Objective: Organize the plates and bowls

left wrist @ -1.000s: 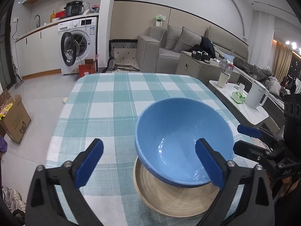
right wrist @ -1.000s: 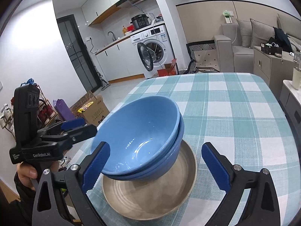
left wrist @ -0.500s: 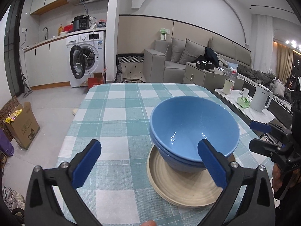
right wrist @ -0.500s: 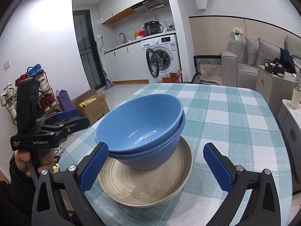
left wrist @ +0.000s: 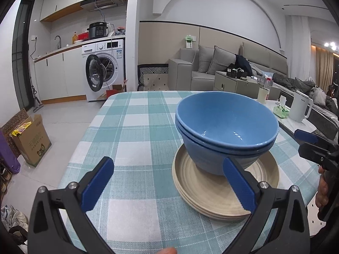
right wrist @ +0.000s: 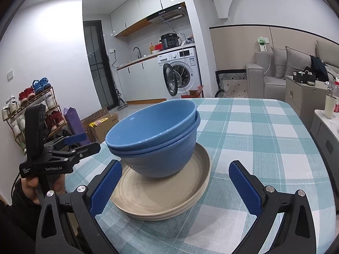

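Two blue bowls (left wrist: 224,127) (right wrist: 156,131) sit nested one inside the other on a stack of beige plates (left wrist: 214,194) (right wrist: 161,196), all on the checked tablecloth (left wrist: 135,131) (right wrist: 254,139). My left gripper (left wrist: 169,184) is open and empty, held back from the stack on its near left side. From the opposite side my right gripper (right wrist: 177,187) faces the stack, also open and empty, close to the plates' rim without touching. Each view shows the other gripper at its edge, held by a hand.
A cardboard box (left wrist: 29,139) and a purple bag stand on the floor left of the table. A low side table with a white kettle (left wrist: 300,110) and a cup lies to the right. Washing machine (left wrist: 106,69) and sofa (left wrist: 211,67) are behind.
Both grippers have drawn back and lowered away from the stack; the bowls and plates look smaller and sit still. Neither gripper held anything in the earlier frames.
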`<state>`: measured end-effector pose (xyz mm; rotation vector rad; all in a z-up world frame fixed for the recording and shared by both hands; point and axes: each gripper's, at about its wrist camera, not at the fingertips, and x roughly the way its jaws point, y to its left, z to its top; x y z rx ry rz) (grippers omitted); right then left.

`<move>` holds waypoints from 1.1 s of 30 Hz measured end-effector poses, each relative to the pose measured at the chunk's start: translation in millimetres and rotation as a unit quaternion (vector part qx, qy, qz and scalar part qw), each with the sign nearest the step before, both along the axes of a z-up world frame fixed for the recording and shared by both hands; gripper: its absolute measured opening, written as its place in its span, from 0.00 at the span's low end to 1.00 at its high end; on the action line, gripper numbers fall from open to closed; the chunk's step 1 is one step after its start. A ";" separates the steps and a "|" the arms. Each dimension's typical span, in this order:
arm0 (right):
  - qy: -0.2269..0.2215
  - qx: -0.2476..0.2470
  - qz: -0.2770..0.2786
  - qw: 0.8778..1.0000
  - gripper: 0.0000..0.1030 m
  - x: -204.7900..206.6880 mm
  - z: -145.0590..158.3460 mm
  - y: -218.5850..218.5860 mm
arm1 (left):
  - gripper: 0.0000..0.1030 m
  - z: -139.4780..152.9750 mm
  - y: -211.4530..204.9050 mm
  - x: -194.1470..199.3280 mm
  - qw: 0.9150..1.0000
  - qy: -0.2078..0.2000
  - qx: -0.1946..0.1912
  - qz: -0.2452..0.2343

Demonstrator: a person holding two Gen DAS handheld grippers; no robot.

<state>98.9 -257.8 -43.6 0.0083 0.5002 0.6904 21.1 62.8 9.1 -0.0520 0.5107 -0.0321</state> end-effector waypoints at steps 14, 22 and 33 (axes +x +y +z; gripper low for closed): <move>-0.007 0.006 0.010 1.000 0.99 -12.9 -24.3 0.4 | 1.00 -26.7 -9.0 -11.2 1.000 -0.013 0.009 -0.017; -0.008 -0.003 0.018 1.000 0.99 -17.5 -34.5 7.1 | 1.00 -31.3 -15.7 -14.7 0.999 -0.017 0.011 -0.028; -0.023 -0.009 0.025 0.999 0.99 -24.8 -36.6 13.5 | 1.00 -33.6 -16.4 -15.8 0.999 -0.017 -0.002 -0.037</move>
